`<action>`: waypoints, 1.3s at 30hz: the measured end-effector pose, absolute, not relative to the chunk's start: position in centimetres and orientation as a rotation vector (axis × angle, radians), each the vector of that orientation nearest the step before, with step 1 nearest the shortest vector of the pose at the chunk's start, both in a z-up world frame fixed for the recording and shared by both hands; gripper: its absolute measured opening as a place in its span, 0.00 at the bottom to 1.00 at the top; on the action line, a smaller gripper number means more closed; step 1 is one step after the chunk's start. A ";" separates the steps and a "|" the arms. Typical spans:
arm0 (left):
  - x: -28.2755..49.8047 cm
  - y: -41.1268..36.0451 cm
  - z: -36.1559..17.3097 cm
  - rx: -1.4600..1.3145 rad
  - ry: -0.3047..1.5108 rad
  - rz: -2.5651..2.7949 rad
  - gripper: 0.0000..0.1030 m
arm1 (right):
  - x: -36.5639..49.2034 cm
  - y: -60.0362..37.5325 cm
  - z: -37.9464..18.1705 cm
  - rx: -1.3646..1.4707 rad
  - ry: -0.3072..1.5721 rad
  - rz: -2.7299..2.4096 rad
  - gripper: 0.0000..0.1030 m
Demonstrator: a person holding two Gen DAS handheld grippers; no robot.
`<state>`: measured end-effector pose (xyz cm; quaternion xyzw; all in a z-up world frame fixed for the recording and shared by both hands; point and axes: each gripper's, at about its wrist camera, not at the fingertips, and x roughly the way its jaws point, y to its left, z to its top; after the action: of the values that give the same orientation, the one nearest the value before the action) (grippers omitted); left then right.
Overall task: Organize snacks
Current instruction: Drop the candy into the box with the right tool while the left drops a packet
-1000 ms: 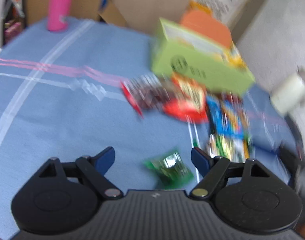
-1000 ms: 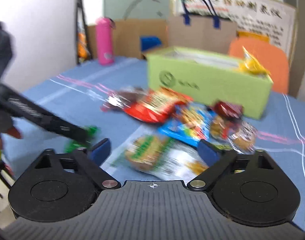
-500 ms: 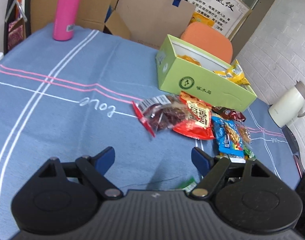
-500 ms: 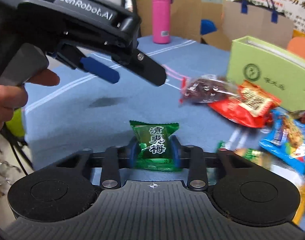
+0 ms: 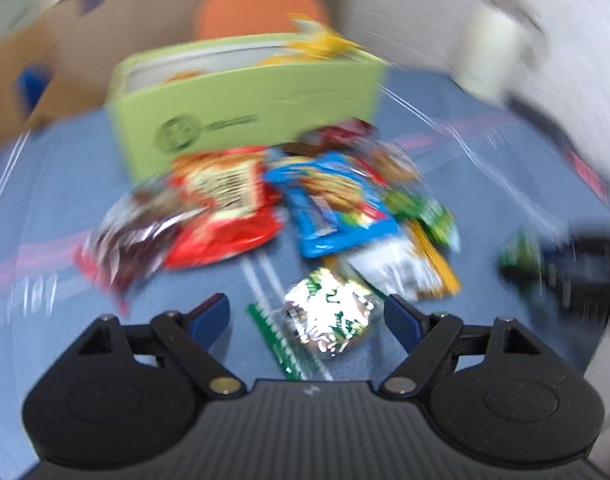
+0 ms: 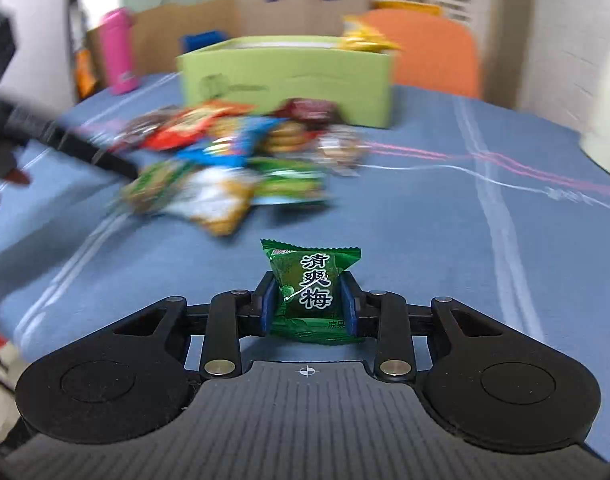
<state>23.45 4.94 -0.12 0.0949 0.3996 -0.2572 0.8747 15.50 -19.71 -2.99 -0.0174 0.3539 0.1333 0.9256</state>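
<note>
My right gripper (image 6: pixel 308 304) is shut on a small green candy packet (image 6: pixel 309 284) and holds it above the blue tablecloth. My left gripper (image 5: pixel 307 316) is open, with a green and silver snack packet (image 5: pixel 329 320) lying between its fingers on the cloth. A pile of snack bags lies in front of a light green box (image 5: pixel 245 104): a red bag (image 5: pixel 225 208), a blue bag (image 5: pixel 333 204), a dark red bag (image 5: pixel 129 232). The box (image 6: pixel 289 76) holds yellow packets. The right gripper with its green packet shows blurred at the right of the left wrist view (image 5: pixel 521 256).
An orange chair (image 6: pixel 429 52) stands behind the box. A pink bottle (image 6: pixel 119 56) stands at the far left of the table. A white kettle (image 5: pixel 493 52) is at the far right. Brown cardboard and paper bags (image 6: pixel 209 28) line the back. The left tool (image 6: pixel 57 136) reaches in from the left.
My right gripper has carried the green candy packet rightwards, away from the left tool. My left gripper has swung right and forward to the snack pile, now over the green and silver packet.
</note>
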 end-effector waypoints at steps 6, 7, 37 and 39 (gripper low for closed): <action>25.2 3.0 -1.5 0.461 0.876 -0.701 0.90 | 16.3 -20.9 -3.3 0.012 0.694 0.299 0.17; 25.6 3.1 -1.7 0.431 0.894 -0.716 0.91 | 16.3 -21.0 -3.3 0.018 0.691 0.300 0.19; 45.4 5.9 8.2 0.081 0.702 -0.292 0.80 | 44.6 -13.9 4.1 0.067 0.564 0.479 0.35; 42.8 6.2 8.6 0.067 0.665 -0.324 0.81 | 41.8 -15.1 4.9 0.058 0.507 0.478 0.50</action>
<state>42.82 6.19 8.56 0.0329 0.3247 -0.1584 0.9319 41.80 -15.12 4.88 0.0285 0.2482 0.2344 0.9395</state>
